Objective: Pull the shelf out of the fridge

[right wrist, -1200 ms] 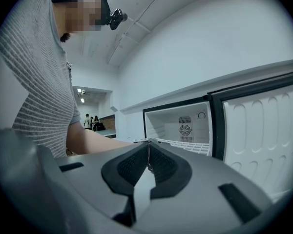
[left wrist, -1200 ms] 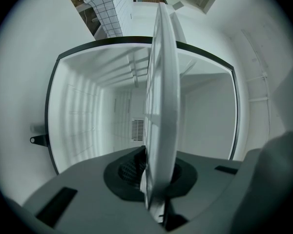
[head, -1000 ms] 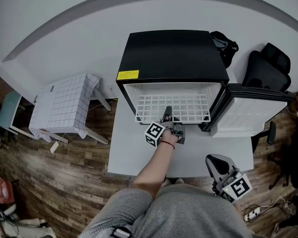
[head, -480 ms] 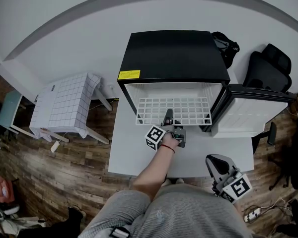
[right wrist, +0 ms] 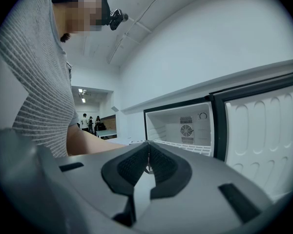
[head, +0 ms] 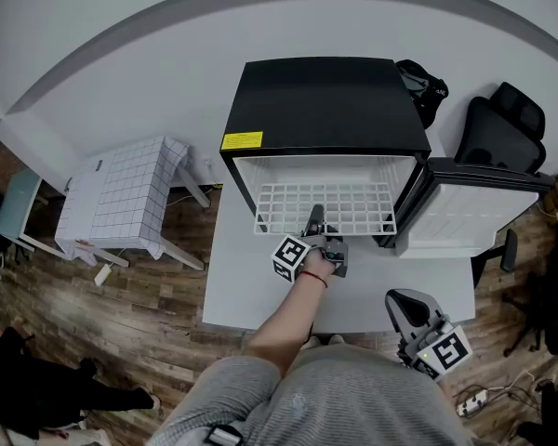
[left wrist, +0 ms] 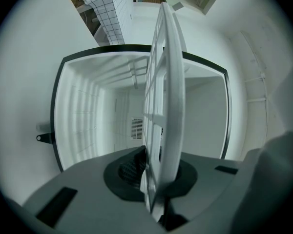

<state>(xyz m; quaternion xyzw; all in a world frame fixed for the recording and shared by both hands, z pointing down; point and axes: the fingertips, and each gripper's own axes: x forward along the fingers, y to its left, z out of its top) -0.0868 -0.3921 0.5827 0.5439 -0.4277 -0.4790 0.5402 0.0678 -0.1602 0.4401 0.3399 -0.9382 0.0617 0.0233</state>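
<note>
Head view: the black fridge (head: 321,100) stands with its door (head: 465,212) open on the white table (head: 251,295). Its wire shelf (head: 353,203) sits a touch further out than a second ago and has not moved in the last half second. The left gripper (head: 314,217) is clamped narrow on the shelf's front edge. The right gripper (head: 402,303), jaws pressed together and empty, waits by the table's corner. The pull looks only part done.
</note>
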